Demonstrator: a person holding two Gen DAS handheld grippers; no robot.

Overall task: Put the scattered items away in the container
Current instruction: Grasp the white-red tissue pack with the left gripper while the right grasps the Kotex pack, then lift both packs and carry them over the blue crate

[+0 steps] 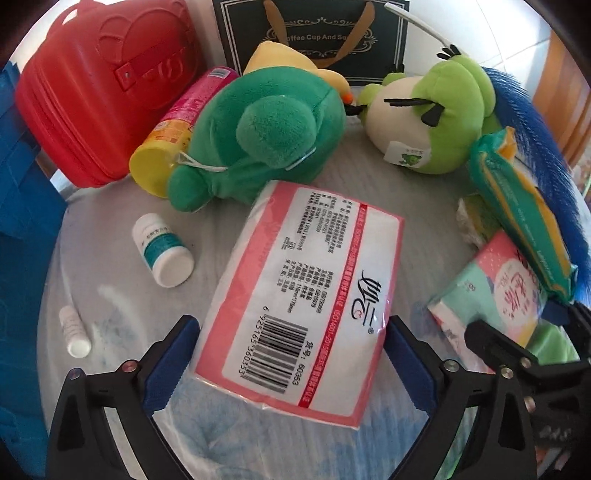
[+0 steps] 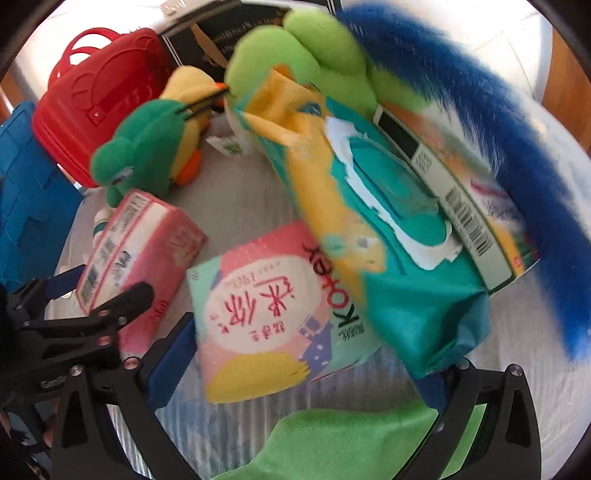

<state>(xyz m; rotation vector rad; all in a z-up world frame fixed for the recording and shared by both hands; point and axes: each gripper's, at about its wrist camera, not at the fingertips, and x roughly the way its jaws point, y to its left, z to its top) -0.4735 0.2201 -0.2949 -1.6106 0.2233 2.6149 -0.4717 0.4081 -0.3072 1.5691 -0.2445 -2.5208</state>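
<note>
A pink-and-white tissue pack [image 1: 306, 291] sits between the blue pads of my left gripper [image 1: 291, 332], which is shut on its near end. The right wrist view shows that same pack [image 2: 144, 243] tilted, with the left gripper [image 2: 107, 286] on it. My right gripper [image 2: 308, 362] is wide open. Between its fingers lie a pastel tissue pack [image 2: 266, 306] and the blurred low end of a teal-and-yellow wipes pack [image 2: 399, 258], which reaches the right finger. The blue crate [image 1: 22, 184] stands at the left edge.
A green plush [image 1: 266, 133], frog plush [image 1: 436, 110], blue feather duster [image 1: 535, 140], white pill bottle [image 1: 166, 254], small white tube [image 1: 74, 332] and pink-yellow can [image 1: 173, 129] crowd the table. Behind stand a red case [image 1: 103, 85] and dark gift bag [image 1: 314, 33]. A green cloth [image 2: 351, 443] lies near.
</note>
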